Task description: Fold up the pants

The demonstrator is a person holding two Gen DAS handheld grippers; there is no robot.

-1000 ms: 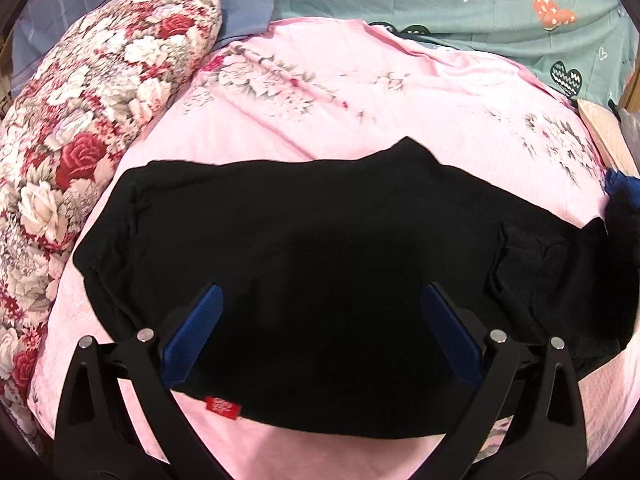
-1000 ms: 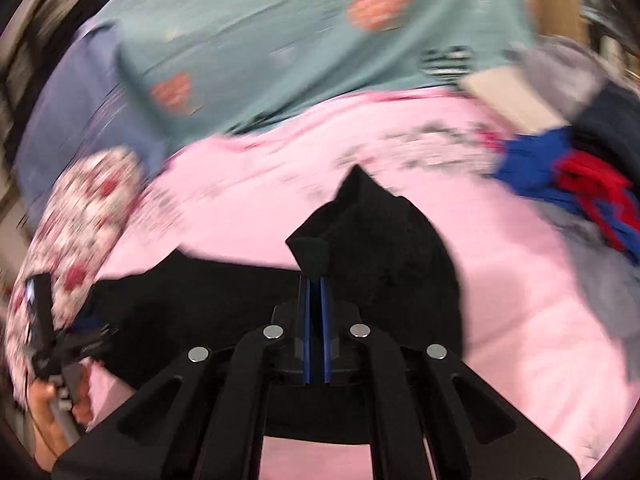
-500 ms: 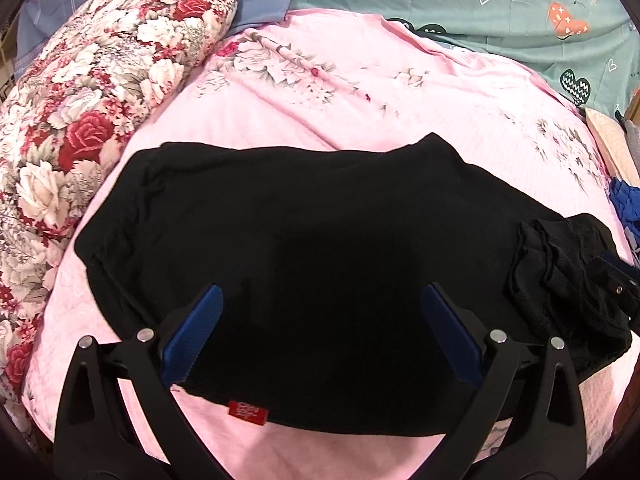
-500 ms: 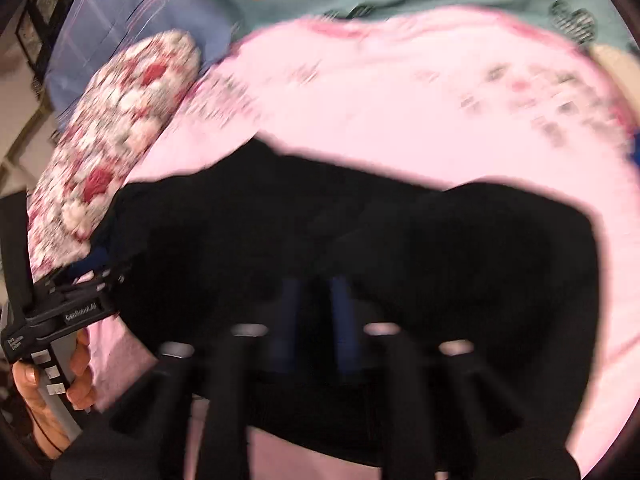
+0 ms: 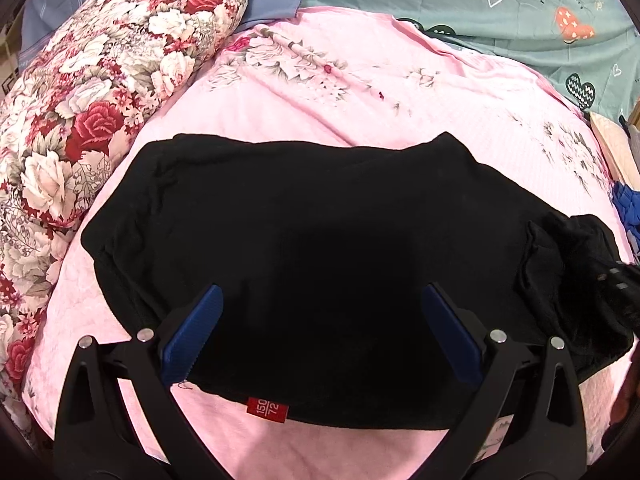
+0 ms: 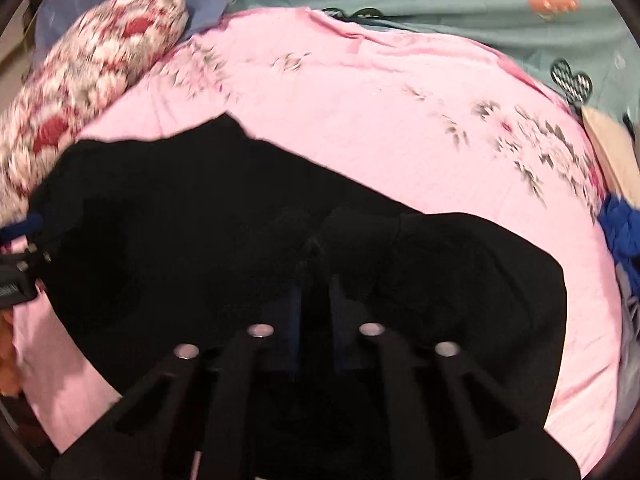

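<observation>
Black pants (image 5: 320, 240) lie spread across a pink bedsheet (image 5: 360, 92) printed with faint flowers, taking up most of the middle of the bed. They are folded into a wide, flat dark shape, with a small red size tag (image 5: 267, 409) at the near edge. At the right end the cloth is bunched into a loose, crumpled heap (image 5: 568, 264).

My left gripper (image 5: 320, 320) hangs above the near half of the pants with its jaws spread wide; the blue pads (image 5: 192, 332) stand well apart and grip nothing, the black cloth simply lying under the gap between them.

My right gripper (image 6: 316, 312) is low over the bunched right end of the pants. Its jaws are narrow and closing, with a dark fold of the cloth rising in the slim gap between them; the picture is blurred and dark there, so I cannot tell whether the pads already press on it.

To the left lies a pillow (image 5: 88, 100) covered in red and white roses. Behind the sheet is a teal blanket (image 5: 500, 12) with hearts. At the right edge sits a bit of blue cloth (image 6: 620, 232). In the right wrist view, my left gripper's black frame shows at the far left edge.
</observation>
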